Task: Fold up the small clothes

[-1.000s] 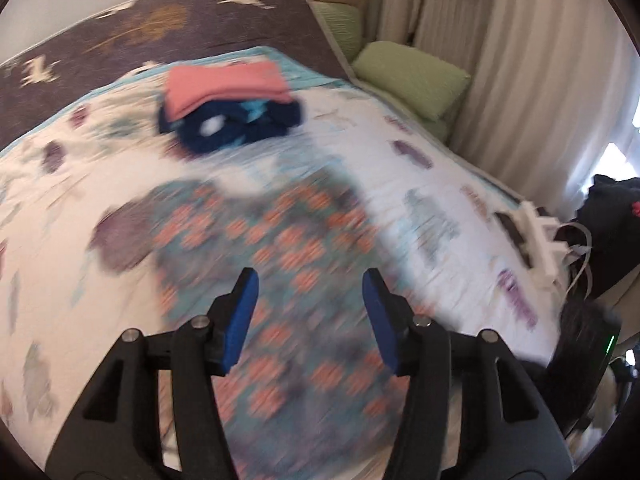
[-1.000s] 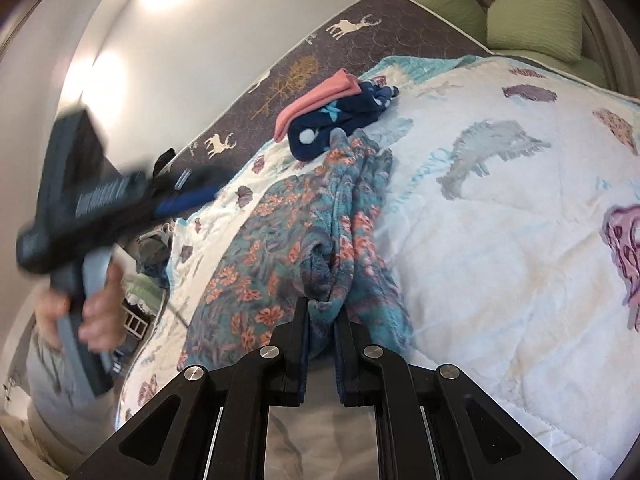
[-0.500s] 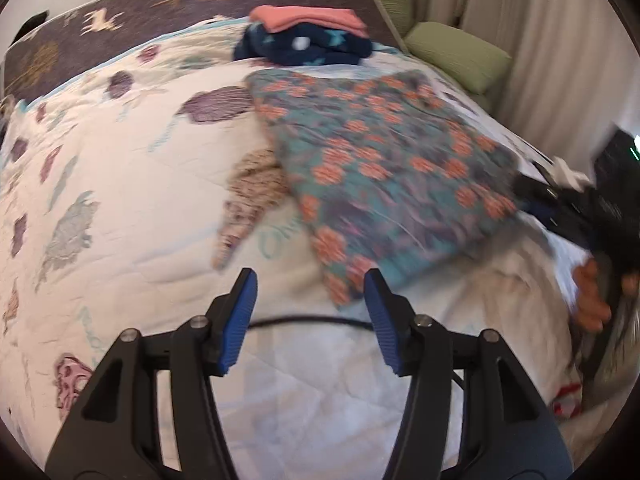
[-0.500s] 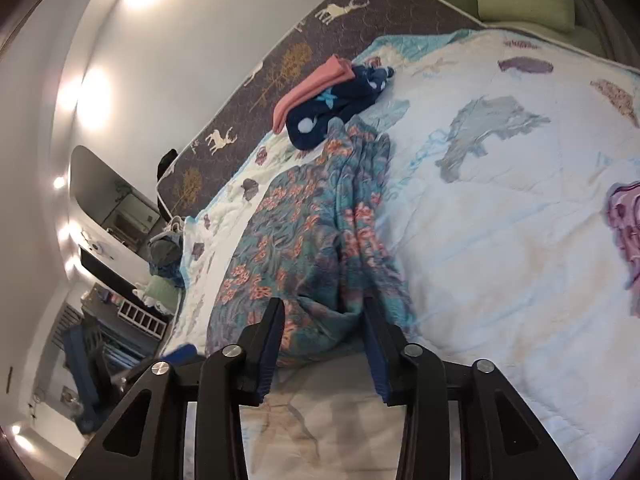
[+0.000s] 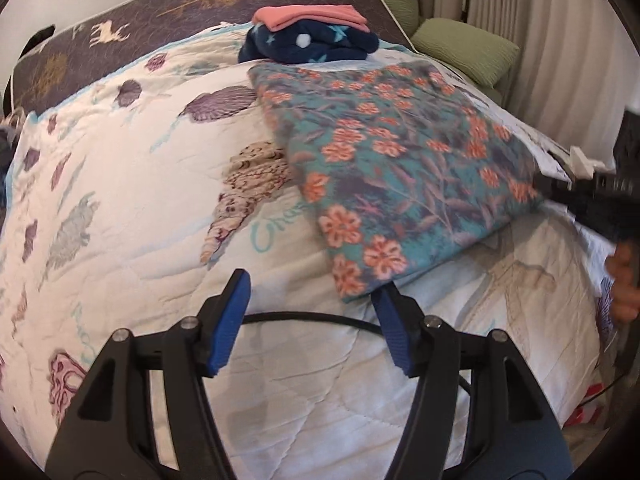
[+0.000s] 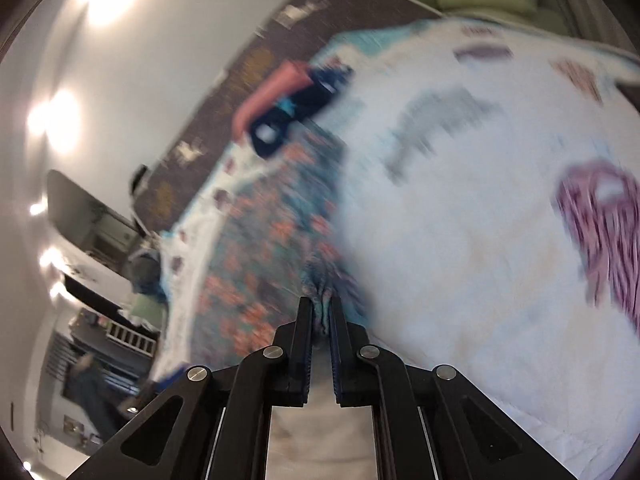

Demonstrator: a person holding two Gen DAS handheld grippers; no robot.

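A teal garment with orange flowers (image 5: 400, 168) lies folded flat on the white patterned quilt (image 5: 120, 184). My left gripper (image 5: 314, 312) is open and empty, its right finger just below the garment's near corner. My right gripper (image 6: 321, 312) is shut on a bunched edge of the same floral garment (image 6: 276, 248); that view is blurred. The right gripper's black body (image 5: 592, 200) shows at the garment's right edge in the left wrist view.
A stack of a pink cloth (image 5: 312, 14) on a navy star-patterned cloth (image 5: 312, 42) sits at the bed's far end, also in the right wrist view (image 6: 288, 96). Green pillows (image 5: 468, 50) lie far right. A black cable (image 5: 304, 316) crosses the quilt between my left fingers.
My right gripper opened half a second ago and has shut again on the garment's edge. My left gripper swung from over the garment to its near corner and stays open.
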